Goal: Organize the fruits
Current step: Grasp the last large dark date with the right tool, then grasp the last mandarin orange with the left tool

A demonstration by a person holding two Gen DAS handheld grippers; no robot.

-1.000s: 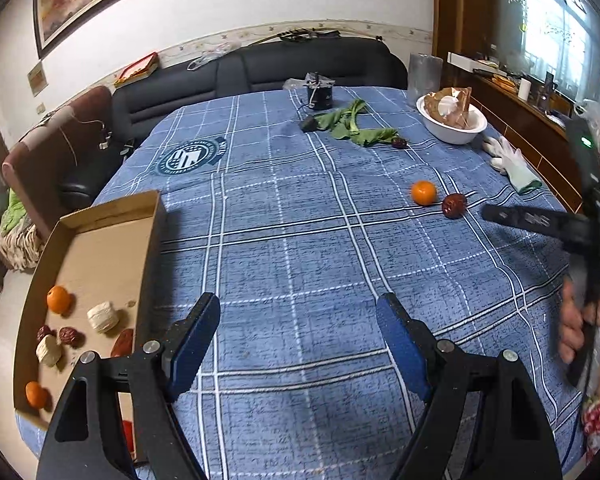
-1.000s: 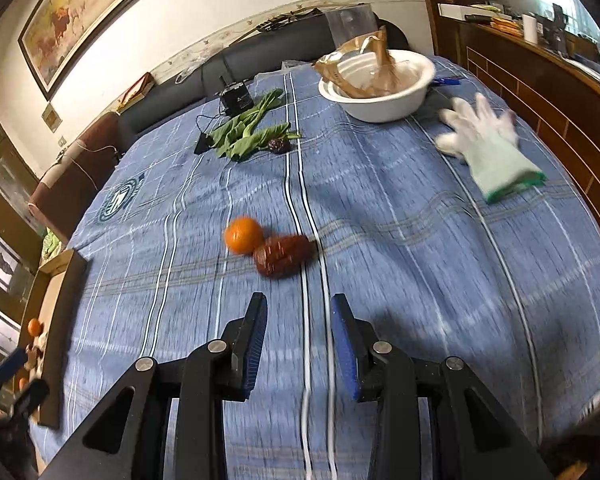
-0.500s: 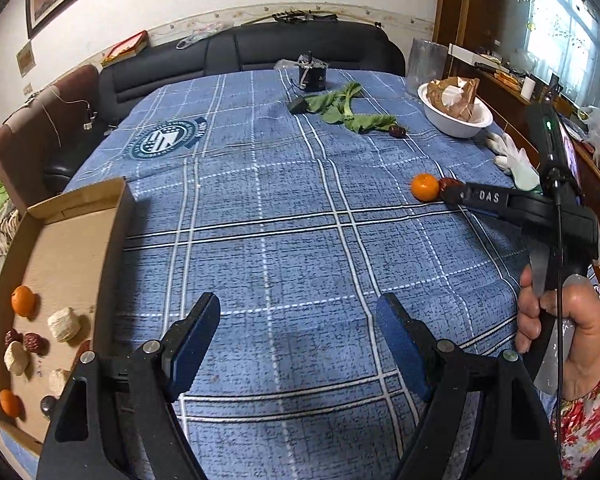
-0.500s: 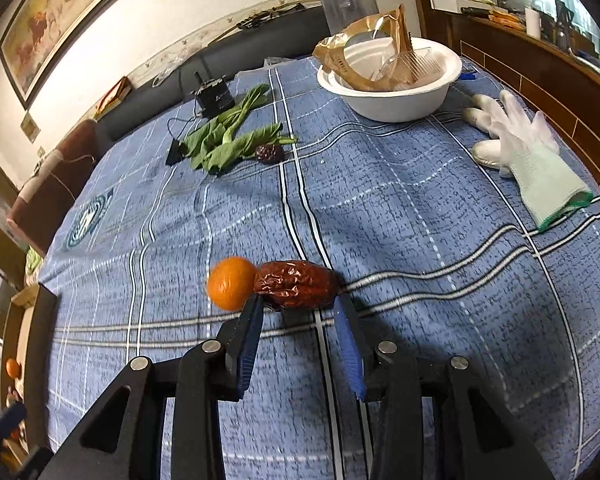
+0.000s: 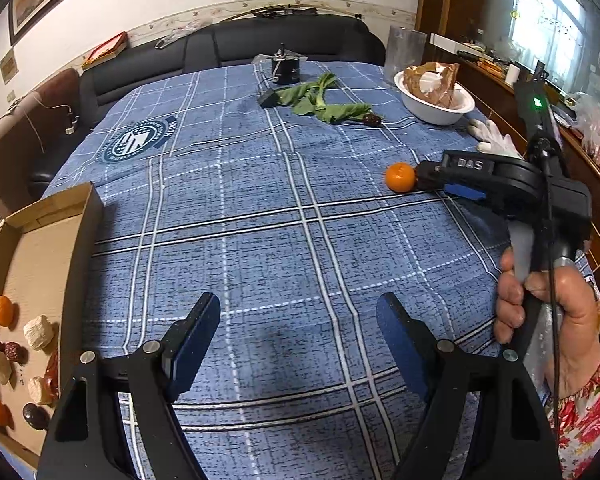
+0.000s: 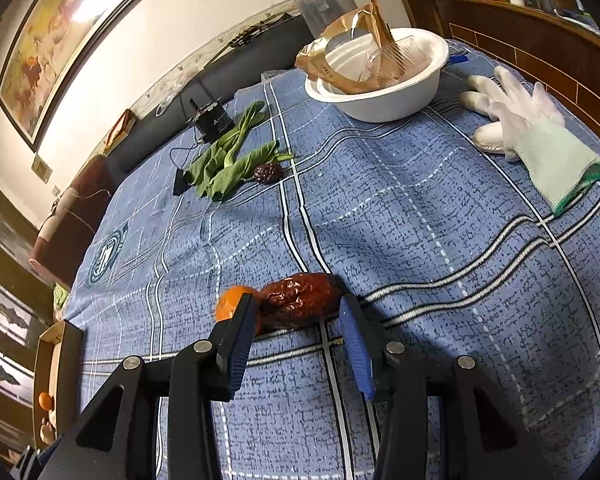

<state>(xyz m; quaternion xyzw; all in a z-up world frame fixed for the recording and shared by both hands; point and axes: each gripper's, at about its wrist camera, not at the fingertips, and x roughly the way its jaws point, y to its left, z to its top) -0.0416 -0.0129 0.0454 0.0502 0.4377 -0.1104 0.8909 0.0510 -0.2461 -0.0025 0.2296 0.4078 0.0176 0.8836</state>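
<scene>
Dates and small oranges are being gathered into the cardboard box (image 5: 56, 216) at the left edge of the left wrist view, where several fruits are already lying. The right gripper (image 6: 300, 320) is sitting low on the blue checked cloth (image 6: 420, 240) of the bench, its jaws open and straddling the big red date (image 6: 300, 300) at lower centre of its own view; neither pad is visibly pressing it. The left gripper (image 5: 298, 316) is hanging over bare cloth with jaws wide apart, holding nothing.

The trouble I'm watching for is the small orange (image 6: 232, 302) touching the date's left end, right at the left finger: as the jaws close, that finger could be nudging the orange away, or pinching it along with the date. The wrinkled skin may also be slipping if caught near one end.

Further up the frame, a second date (image 6: 267, 172) is lying against the greens (image 6: 228, 164), with the white bowl (image 6: 384, 100) and glove (image 6: 536, 128) at upper right, well clear.
</scene>
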